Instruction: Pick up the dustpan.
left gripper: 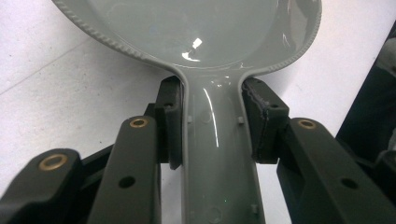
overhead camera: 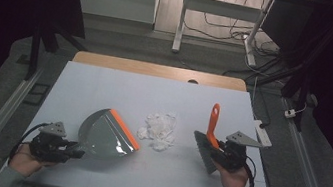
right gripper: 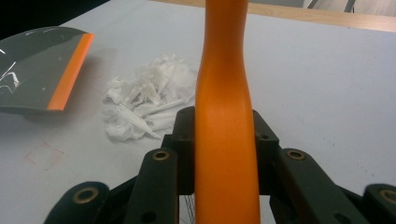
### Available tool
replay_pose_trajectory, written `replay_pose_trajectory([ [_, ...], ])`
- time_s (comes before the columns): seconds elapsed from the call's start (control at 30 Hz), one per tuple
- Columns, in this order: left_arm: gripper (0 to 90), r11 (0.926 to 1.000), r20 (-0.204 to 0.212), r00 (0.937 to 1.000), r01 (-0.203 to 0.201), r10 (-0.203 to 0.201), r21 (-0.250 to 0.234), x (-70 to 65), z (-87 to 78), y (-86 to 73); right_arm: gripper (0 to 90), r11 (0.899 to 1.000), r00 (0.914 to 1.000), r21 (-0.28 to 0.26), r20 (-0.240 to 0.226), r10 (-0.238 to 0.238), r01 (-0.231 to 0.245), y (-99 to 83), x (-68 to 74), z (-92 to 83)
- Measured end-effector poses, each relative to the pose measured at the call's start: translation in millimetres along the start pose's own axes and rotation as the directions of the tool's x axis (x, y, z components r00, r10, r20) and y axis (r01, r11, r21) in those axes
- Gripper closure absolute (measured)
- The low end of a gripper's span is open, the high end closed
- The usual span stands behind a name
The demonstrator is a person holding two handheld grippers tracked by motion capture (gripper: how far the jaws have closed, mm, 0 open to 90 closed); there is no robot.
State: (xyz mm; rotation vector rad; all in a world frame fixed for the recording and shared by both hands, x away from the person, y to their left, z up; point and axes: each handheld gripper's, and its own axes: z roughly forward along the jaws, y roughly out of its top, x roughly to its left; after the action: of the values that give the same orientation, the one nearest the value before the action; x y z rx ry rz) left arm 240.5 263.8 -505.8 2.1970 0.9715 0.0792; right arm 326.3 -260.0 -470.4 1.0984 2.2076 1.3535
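Note:
A grey dustpan (overhead camera: 105, 134) with an orange lip rests on the white table (overhead camera: 105, 84), its lip facing a pile of crumpled white paper scraps (overhead camera: 161, 130). My left gripper (overhead camera: 75, 151) is shut on the dustpan's handle (left gripper: 215, 140), pads pressing both sides. On the other side of the pile, my right gripper (overhead camera: 216, 149) is shut on the orange handle (right gripper: 224, 116) of a small brush (overhead camera: 206, 150), whose dark bristles point toward the scraps (right gripper: 147, 100). The dustpan (right gripper: 42, 70) sits left of the scraps in the right gripper view.
A wooden strip (overhead camera: 158, 69) runs along the table's far edge. A white power strip (overhead camera: 262, 132) lies at the right edge. Beyond the table stand white desk legs (overhead camera: 182, 20) and floor cables. Bare tabletop stretches behind the pile.

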Motion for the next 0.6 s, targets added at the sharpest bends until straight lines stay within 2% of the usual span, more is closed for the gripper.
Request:
replay_pose_trajectory([
  [0.07, 61.8, 1.0, 0.005, 1.0, 0.0, 0.0, -0.001, -0.9, 0.6, 0.0, 70.3, 1.0, 1.0, 0.005, 0.001, -0.004, 0.004, -0.3, 0.6, 1.4],
  [0.23, 61.8, 0.9995, 0.014, 0.9995, -0.028, 0.028, 0.017, -3.8, 5.0, 3.1, 70.3, 1.0, 1.0, 0.006, 0.001, 0.001, -0.001, -0.4, 0.2, 3.3],
  [0.37, 61.8, 0.9994, 0.015, 0.9996, -0.026, 0.025, 0.023, -5.8, 9.1, 6.0, 70.3, 1.0, 1.0, 0.01, 0.001, 0.004, -0.004, -0.8, -0.4, 4.1],
  [0.53, 61.8, 0.9985, 0.027, 0.9986, -0.046, 0.045, 0.03, -7.8, 10.9, 8.8, 70.3, 1.0, 1.0, 0.005, 0.005, 0.002, -0.002, 0.0, -0.4, 3.0],
  [0.6, 61.7, 0.9987, 0.028, 0.9989, -0.037, 0.036, 0.034, -8.1, 12.7, 9.2, 70.3, 1.0, 1.0, 0.005, 0.0, 0.006, -0.006, 0.1, -1.0, 2.9],
])
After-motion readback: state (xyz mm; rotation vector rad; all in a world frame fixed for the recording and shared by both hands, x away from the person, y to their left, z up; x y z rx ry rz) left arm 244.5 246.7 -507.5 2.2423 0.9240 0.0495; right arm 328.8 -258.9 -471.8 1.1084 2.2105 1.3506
